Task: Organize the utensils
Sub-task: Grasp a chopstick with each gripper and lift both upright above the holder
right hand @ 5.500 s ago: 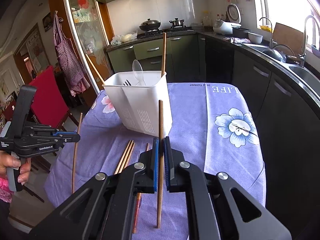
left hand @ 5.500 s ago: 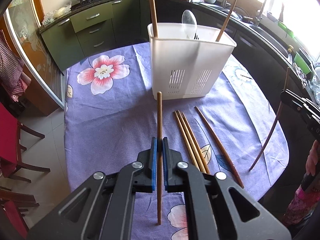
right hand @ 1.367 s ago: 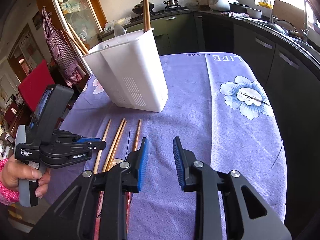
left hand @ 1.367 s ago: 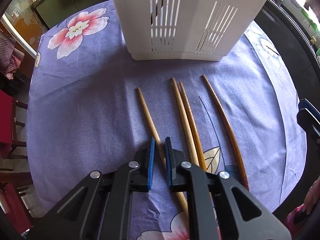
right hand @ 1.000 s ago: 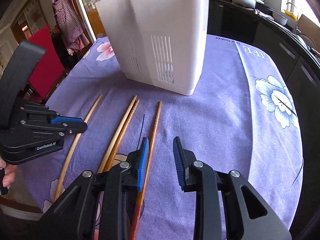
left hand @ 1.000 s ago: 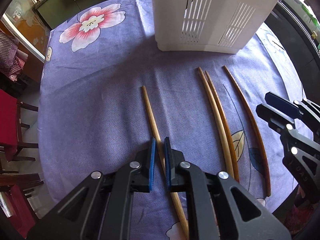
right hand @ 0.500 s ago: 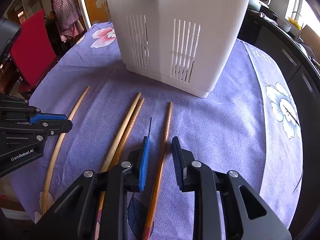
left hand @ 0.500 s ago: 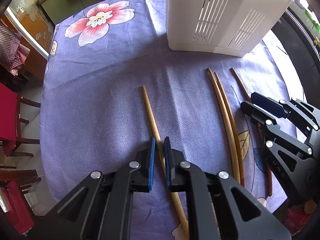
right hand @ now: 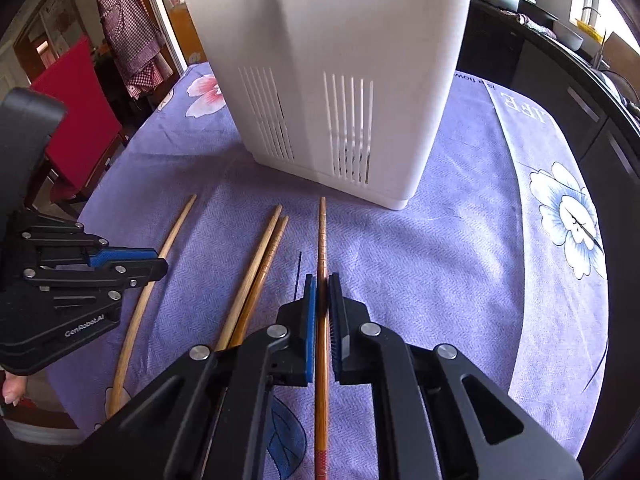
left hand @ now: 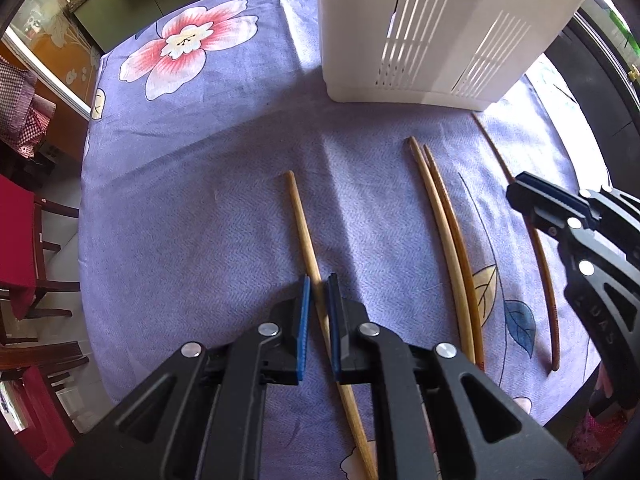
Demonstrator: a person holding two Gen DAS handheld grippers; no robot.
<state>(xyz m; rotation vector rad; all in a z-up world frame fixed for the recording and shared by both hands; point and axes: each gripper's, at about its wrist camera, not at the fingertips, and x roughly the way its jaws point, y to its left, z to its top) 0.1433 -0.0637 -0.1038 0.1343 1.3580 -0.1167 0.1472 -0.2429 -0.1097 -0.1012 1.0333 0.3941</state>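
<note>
Near, the left gripper (left hand: pixel 318 292) is clamped on a pale chopstick (left hand: pixel 302 220) lying on the purple cloth (left hand: pixel 192 208). The right gripper (right hand: pixel 322 292) has just closed onto a dark chopstick (right hand: pixel 322 232). 2 chopsticks (right hand: pixel 266 252) lie between. Farther stands the white holder (right hand: pixel 332 68); its contents barely show through the slots.

Counts from both wrist views:
- chopsticks on the cloth (left hand: pixel 200 208): 4. One pale (left hand: pixel 304 232), a touching pair (left hand: pixel 444 224), one dark (right hand: pixel 321 232).
- more sticks poke above the holder (right hand: pixel 340 60) rim; number unclear.
- holder: 1, white, slotted.
- grippers: 2, the left gripper (left hand: pixel 318 320) and the right gripper (right hand: pixel 322 320).
- big pink flower prints: 1 (left hand: pixel 188 46); white-blue flower prints: 1 (right hand: pixel 572 220).
- red chairs: 1 seen clearly (right hand: pixel 76 112).
</note>
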